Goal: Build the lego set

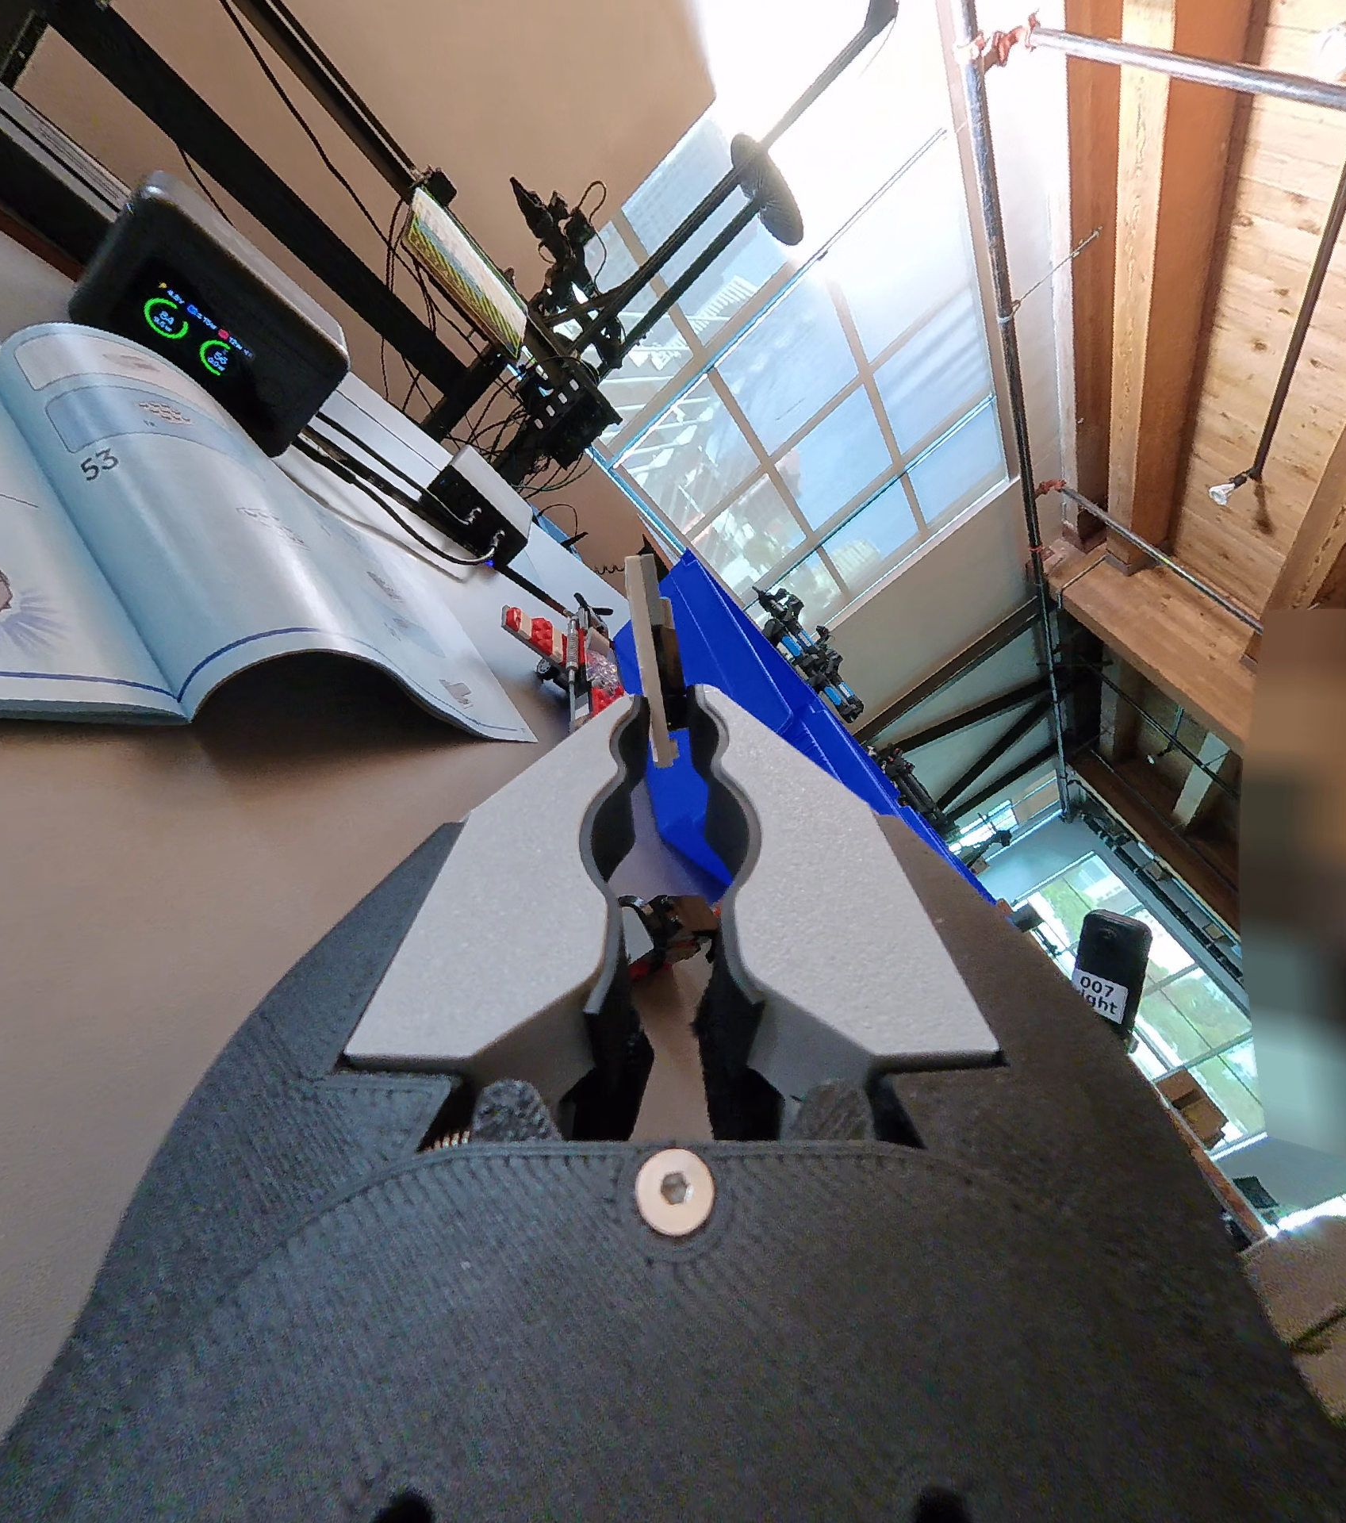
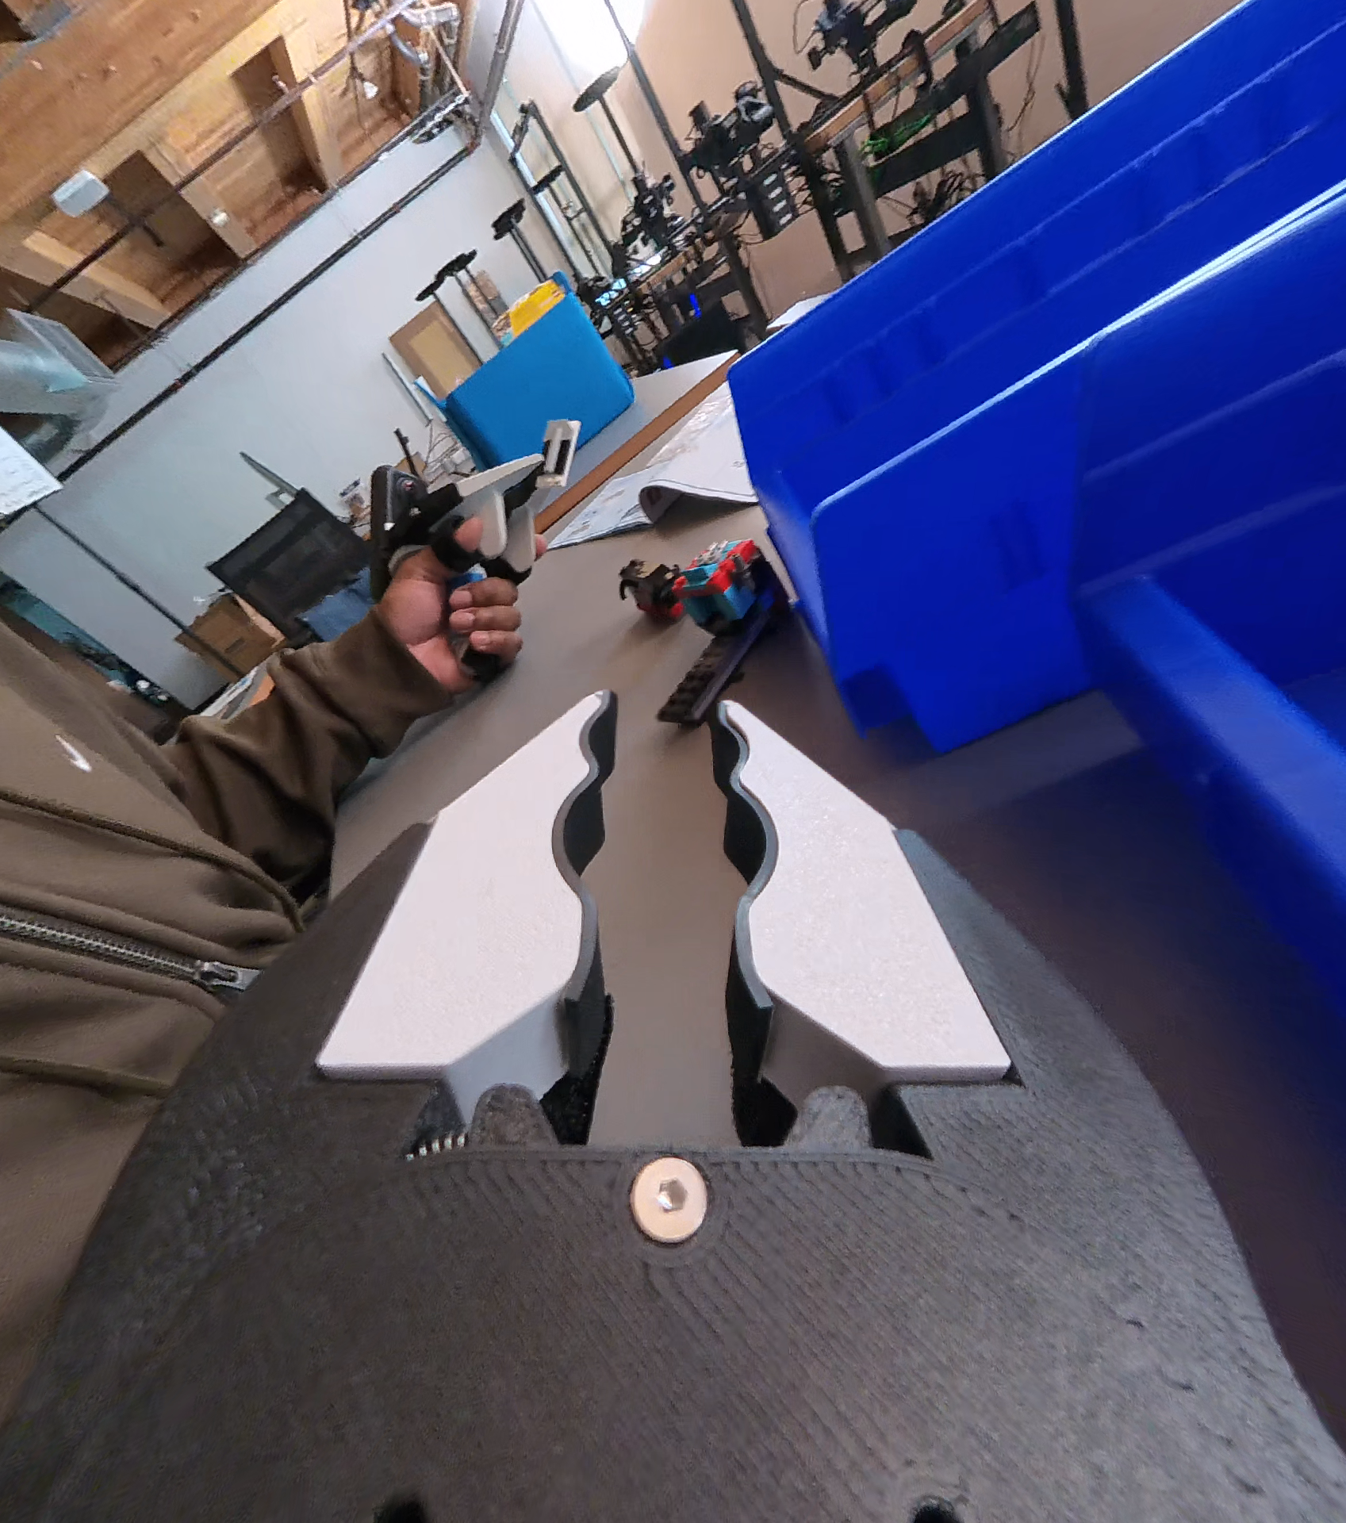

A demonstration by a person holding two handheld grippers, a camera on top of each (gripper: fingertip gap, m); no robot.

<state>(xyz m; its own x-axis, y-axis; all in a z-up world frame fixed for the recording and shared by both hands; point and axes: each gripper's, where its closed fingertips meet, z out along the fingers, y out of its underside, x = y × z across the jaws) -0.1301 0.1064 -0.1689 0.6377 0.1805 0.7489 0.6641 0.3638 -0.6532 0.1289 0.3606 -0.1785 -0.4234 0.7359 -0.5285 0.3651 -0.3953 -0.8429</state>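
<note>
Left gripper nearly shut, fingertips pinching flat grey-and-black brick assembly, raised off grey table. Hand grips its handle. Right gripper part open, nothing between fingers, low over table, tips just short of black studded plate. Red-and-teal brick model beyond plate, beside blue bins. Open instruction booklet left, black display box behind.

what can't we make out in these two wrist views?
- Blue bins: interiors mostly hidden by their own walls, both views.
- Brick model: small, soft in the right view; partly behind the left hand-held gripper in the left.
- Flat grey piece: its gripped end hidden between the fingertips.
- Booklet: cut off by the left edge.
</note>
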